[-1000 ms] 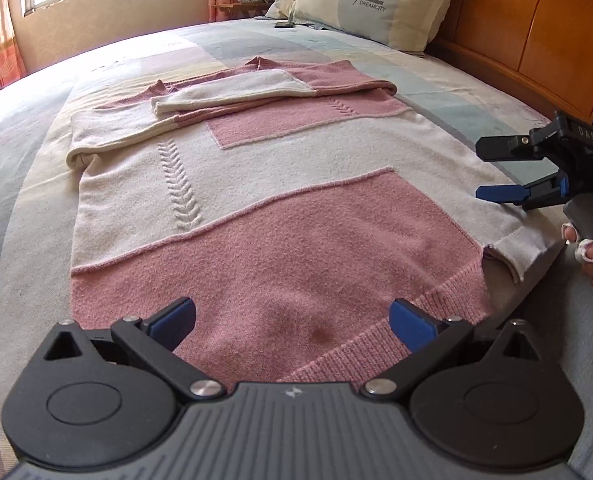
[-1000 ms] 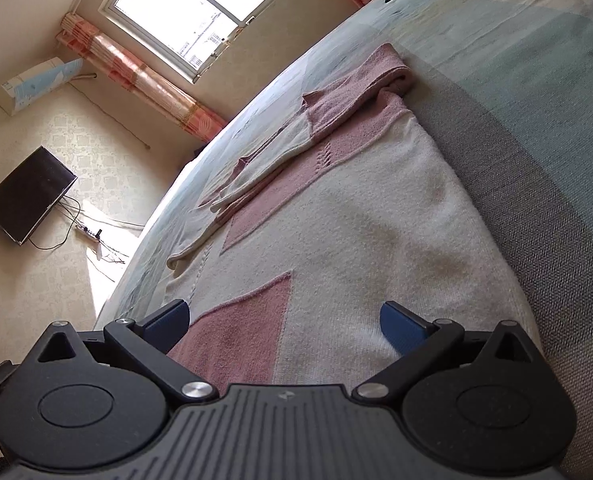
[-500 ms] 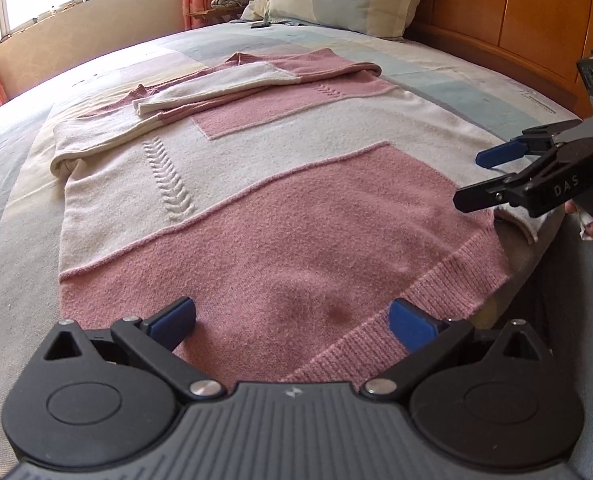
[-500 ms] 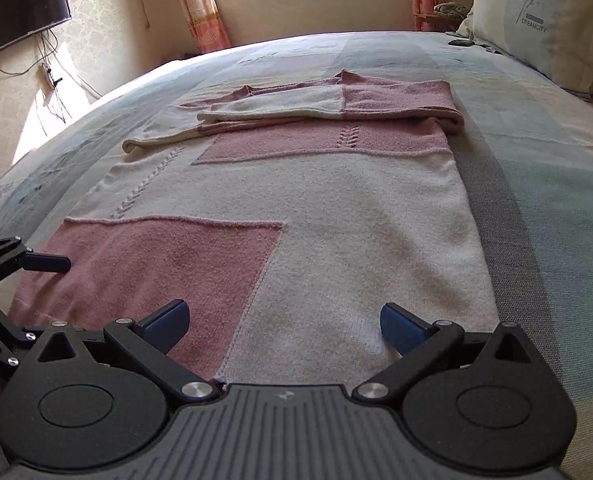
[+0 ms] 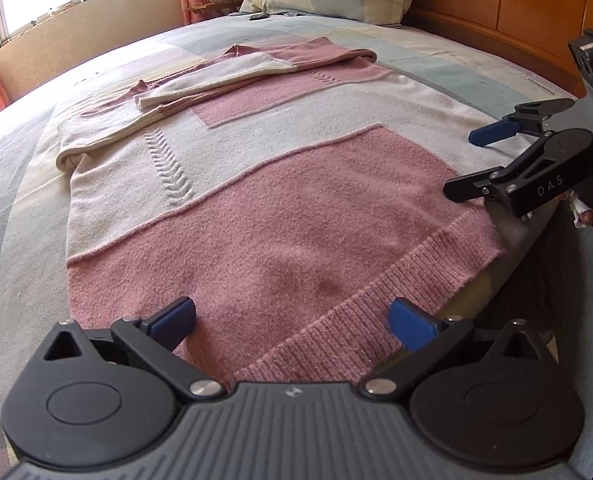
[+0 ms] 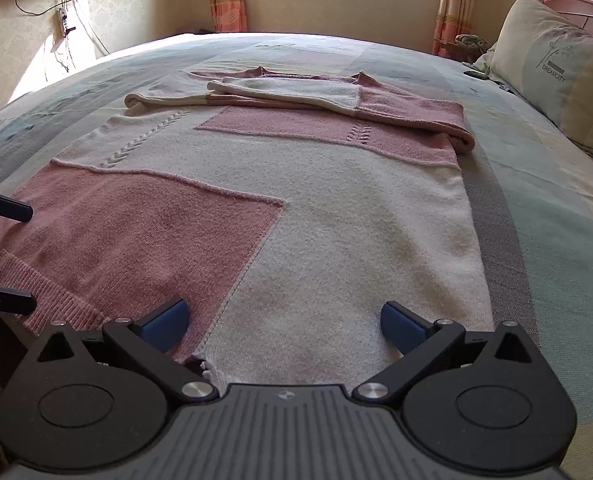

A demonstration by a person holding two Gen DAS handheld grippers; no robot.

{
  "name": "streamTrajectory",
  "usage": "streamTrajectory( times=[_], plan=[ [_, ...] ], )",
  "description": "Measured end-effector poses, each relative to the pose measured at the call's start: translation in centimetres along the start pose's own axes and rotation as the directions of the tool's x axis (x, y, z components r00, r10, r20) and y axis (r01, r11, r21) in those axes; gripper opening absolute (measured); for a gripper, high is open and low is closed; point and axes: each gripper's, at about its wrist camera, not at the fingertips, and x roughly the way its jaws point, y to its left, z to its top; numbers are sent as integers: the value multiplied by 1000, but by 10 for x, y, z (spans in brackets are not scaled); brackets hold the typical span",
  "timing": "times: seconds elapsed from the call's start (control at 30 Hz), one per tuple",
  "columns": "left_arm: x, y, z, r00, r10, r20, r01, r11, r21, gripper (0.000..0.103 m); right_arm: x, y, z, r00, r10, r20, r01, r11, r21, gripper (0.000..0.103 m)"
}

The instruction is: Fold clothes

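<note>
We work over a wide bed [image 6: 536, 208] under a window; the pink and cream sweater [image 6: 296, 220] lies flat across it, sleeves folded over its far end, hem nearest us. Our left gripper [image 5: 292, 318] and right gripper [image 6: 282, 316] hover spread apart at the hem; we should pinch both corners evenly.

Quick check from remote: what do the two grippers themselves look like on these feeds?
Both match: the left gripper and right gripper have matte black linkage arms with silver pivot pins, blue finger pads, round black housings and a ribbed grey body. The right one's side reads "DAS" in the left view. No cables show.
</note>
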Motion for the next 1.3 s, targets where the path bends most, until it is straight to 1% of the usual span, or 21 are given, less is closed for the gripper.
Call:
streamTrajectory(
  times=[0.07, 0.2, 0.37, 0.43, 0.53, 0.63, 0.7, 0.77, 0.83, 0.97, 1.07, 1.17, 1.3],
  plan=[
    [-1, -3, -1, 1000, 13, -10, -13, 1000, -1, 103, -1, 1, -1, 1000, -5, 1, 5, 1000, 0, 103],
    [-7, -14, -3, 999, 34, -16, -33, 999, 40, 102, -4, 3, -2, 1000, -10, -10, 10, 1000, -8, 103],
    [-14, -27, -3, 999, 37, -2, -37, 994, 100, 102, -12, 7, 6, 997, -22, -69, 18, 998, -56, 103],
    [-17, -31, -2, 1000, 29, 8, -29, 993, 117, 102, -20, 13, 8, 997, -42, -58, 36, 994, -100, 103],
    [-19, -35, 0, 999, 32, 18, -34, 991, 131, 102, -34, 26, 11, 999, -45, -25, 39, 984, -176, 103],
    [-22, -38, 0, 999, 39, 31, -43, 988, 149, 102, -45, 44, 11, 999, -48, 10, 49, 962, -270, 103],
    [-25, -40, 0, 998, 52, 43, -59, 985, 164, 102, -51, 57, 10, 998, -55, 39, 65, 936, -346, 103],
    [-28, -42, -2, 996, 70, 55, -79, 980, 182, 102, -54, 73, 7, 996, -60, 69, 83, 901, -427, 103],
    [-32, -42, -4, 994, 88, 68, -100, 974, 205, 102, -57, 88, 2, 994, -58, 97, 99, 859, -502, 103],
    [-37, -46, -8, 992, 90, 83, -109, 960, 259, 102, -58, 114, -6, 990, -39, 136, 116, 776, -620, 103],
    [-36, -50, -10, 992, 88, 87, -110, 951, 290, 102, -51, 128, -12, 991, -30, 133, 113, 733, -671, 103],
    [-31, -51, -10, 993, 86, 76, -105, 951, 291, 102, -42, 139, -17, 992, -31, 121, 108, 698, -708, 103],
    [-27, -51, -8, 993, 91, 76, -109, 951, 289, 102, -37, 147, -20, 985, -79, 152, 167, 643, -747, 103]
  ],
)
